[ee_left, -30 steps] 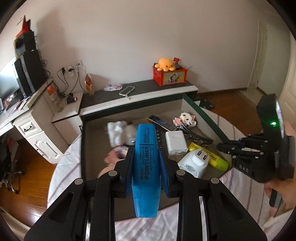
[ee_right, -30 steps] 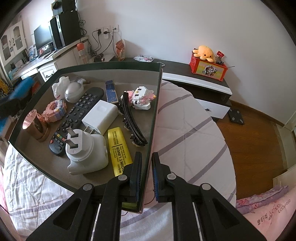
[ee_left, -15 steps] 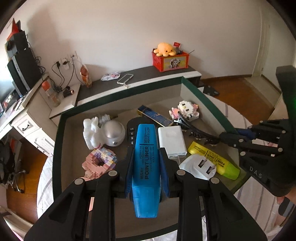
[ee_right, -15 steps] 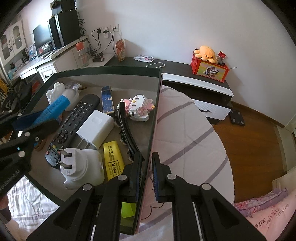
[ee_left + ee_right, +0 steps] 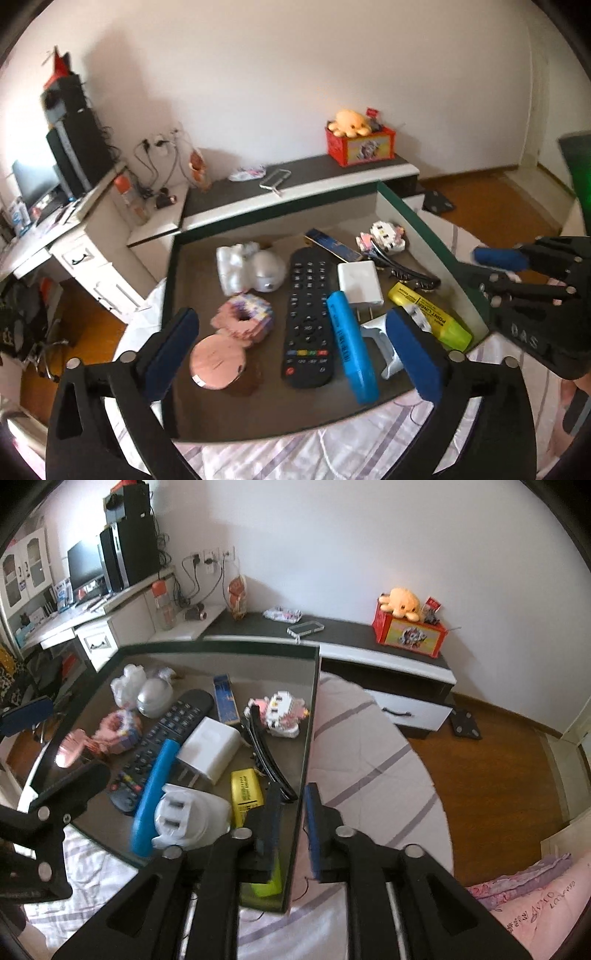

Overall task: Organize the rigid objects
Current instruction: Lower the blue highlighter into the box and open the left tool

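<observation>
A dark green box (image 5: 417, 218) sits on the bed and holds the rigid objects. A blue highlighter (image 5: 351, 345) lies in it between the black remote (image 5: 308, 317) and a white plug adapter (image 5: 384, 345); it also shows in the right wrist view (image 5: 153, 790). My left gripper (image 5: 295, 350) is open and empty above the box's near edge. My right gripper (image 5: 291, 827) is shut on the box's right wall (image 5: 308, 738). A yellow highlighter (image 5: 428, 314), a white charger (image 5: 360, 282) and a pink brick donut (image 5: 245, 319) lie inside.
A striped bedsheet (image 5: 369, 775) surrounds the box. A dark low cabinet (image 5: 295, 181) behind carries a red toy box (image 5: 360, 146). A white desk (image 5: 74, 236) with a monitor stands at the left. Wooden floor (image 5: 498, 775) lies to the right.
My left gripper has opened and let go of the blue highlighter, which now lies in the box beside the remote. My right gripper stays clamped on the box wall.
</observation>
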